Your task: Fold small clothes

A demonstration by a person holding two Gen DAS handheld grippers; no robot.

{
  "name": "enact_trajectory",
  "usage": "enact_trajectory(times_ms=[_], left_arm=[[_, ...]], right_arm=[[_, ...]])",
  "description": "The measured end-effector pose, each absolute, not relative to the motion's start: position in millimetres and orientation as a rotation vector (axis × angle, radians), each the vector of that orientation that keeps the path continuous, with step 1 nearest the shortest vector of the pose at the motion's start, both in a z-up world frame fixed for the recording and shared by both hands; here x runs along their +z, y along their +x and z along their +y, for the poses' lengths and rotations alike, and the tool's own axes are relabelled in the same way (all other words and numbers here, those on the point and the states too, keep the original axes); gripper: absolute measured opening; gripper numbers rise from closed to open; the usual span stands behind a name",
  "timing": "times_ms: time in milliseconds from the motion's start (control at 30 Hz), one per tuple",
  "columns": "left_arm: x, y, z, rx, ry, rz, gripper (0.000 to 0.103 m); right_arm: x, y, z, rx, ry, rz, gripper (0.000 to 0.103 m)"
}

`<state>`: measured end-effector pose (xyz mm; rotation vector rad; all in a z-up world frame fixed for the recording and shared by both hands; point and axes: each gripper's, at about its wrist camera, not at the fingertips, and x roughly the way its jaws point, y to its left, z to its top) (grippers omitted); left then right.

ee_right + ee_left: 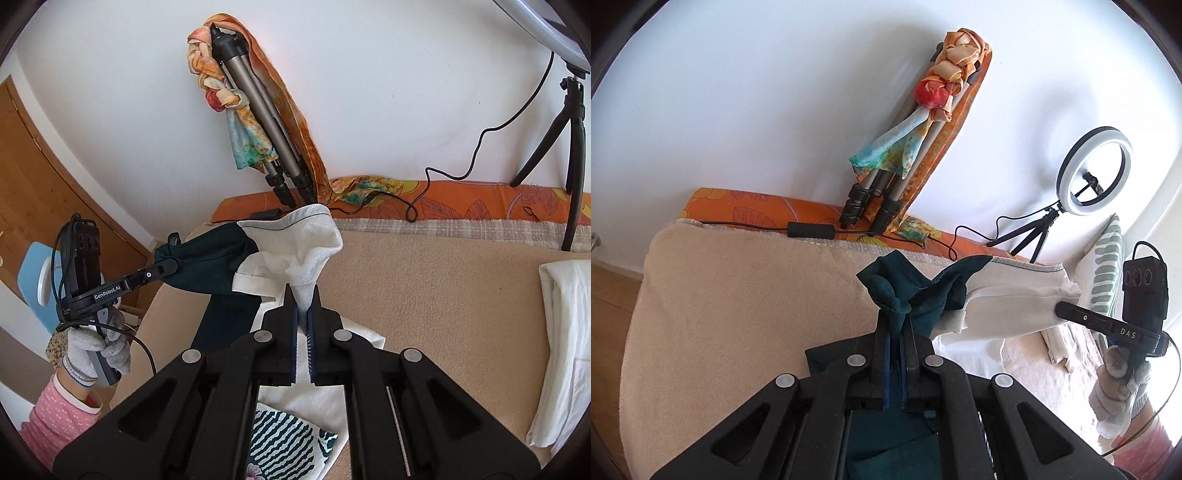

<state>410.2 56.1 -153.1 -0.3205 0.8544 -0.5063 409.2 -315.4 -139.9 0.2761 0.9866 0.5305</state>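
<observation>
Holding a small dark-teal and white cotton garment [964,295] stretched between both grippers, I keep it raised above the beige towelling surface [738,295] so it hangs flat for a fold. My left gripper [894,325], low in the centre of its view, is pressed together on the bunched teal end; my right gripper [303,302] pinches the white ribbed end. Folded white cloth [565,332] lies at the right edge, apart, probably finished pieces. Next, I judge, comes laying it down.
</observation>
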Motion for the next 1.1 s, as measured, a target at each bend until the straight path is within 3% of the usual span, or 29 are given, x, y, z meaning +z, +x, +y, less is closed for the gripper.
enact_trajectory(times_ms=[300,633,767,800,867,1000,1033,1100], left_arm=[[-177,306,57,-0.528,-0.201,0.853,0.000],[-225,227,57,-0.494,-0.073,0.896,0.000],[-224,204,62,-0.473,-0.010,0.884,0.008],[-223,199,65,-0.473,-0.002,0.883,0.015],[-221,187,70,-0.473,0.012,0.877,0.018],[-209,173,92,-0.461,-0.043,0.855,0.026],[-206,172,99,-0.458,-0.078,0.858,0.032],[-205,177,113,-0.462,-0.207,0.888,0.035]], right_arm=[[-143,299,-300,0.558,0.230,1.001,0.006],[-178,207,-285,0.474,-0.034,0.997,0.006],[-174,182,-286,0.423,-0.169,0.958,0.006],[-172,177,-287,0.413,-0.188,0.957,0.006],[-169,168,-293,0.402,-0.200,0.958,0.011],[-158,156,-313,0.372,-0.119,0.970,0.029],[-155,156,-320,0.378,-0.060,0.978,0.030],[-154,154,-332,0.386,0.070,0.997,0.033]])
